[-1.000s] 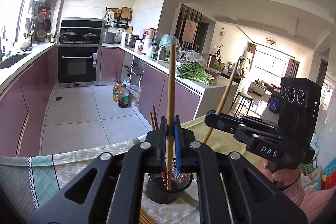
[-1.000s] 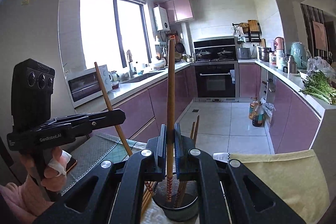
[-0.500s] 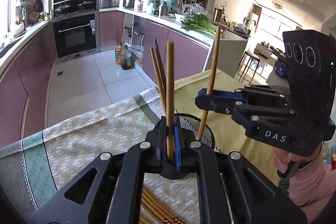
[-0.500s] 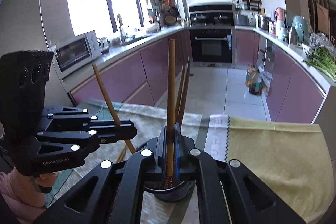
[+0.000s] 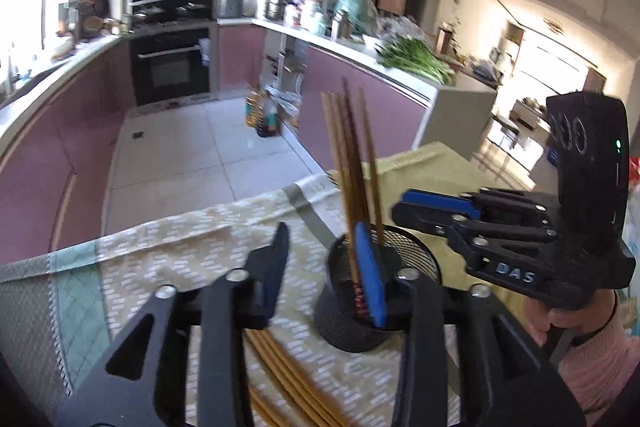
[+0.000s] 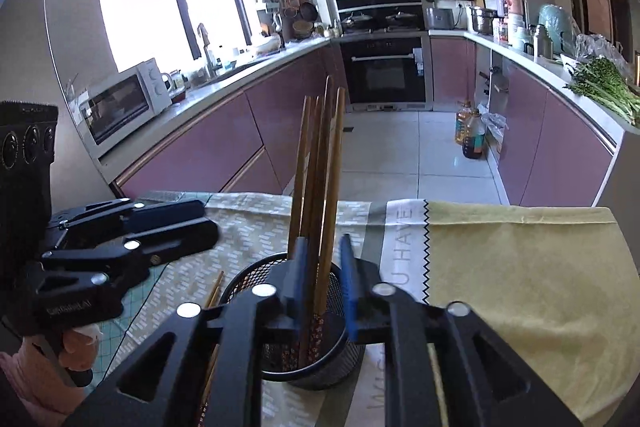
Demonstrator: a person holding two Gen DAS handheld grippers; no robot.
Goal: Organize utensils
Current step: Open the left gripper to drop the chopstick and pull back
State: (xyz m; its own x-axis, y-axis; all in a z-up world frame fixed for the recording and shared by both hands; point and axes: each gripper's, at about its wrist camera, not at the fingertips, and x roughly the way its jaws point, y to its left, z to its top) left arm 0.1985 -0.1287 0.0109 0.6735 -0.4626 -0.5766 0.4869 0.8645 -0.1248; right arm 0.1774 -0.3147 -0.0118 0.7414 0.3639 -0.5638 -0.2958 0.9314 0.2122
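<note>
Standing in one mesh holder: four chopsticks; both grippers' jaws opening, released.

White letters "DAS" on the side of the black right gripper, beside the black mesh cup. "HAVE" in grey capitals on the white cloth strip right of that cup.

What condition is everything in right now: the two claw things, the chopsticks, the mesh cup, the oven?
left gripper: jaws opening, nothing pinched
right gripper: jaws opening, chopsticks between them, not pressed
chopsticks in cup: standing upright, leaning together
mesh cup: upright on the tablecloth
loose chopsticks: lying flat beside the cup
oven: door shut
</note>
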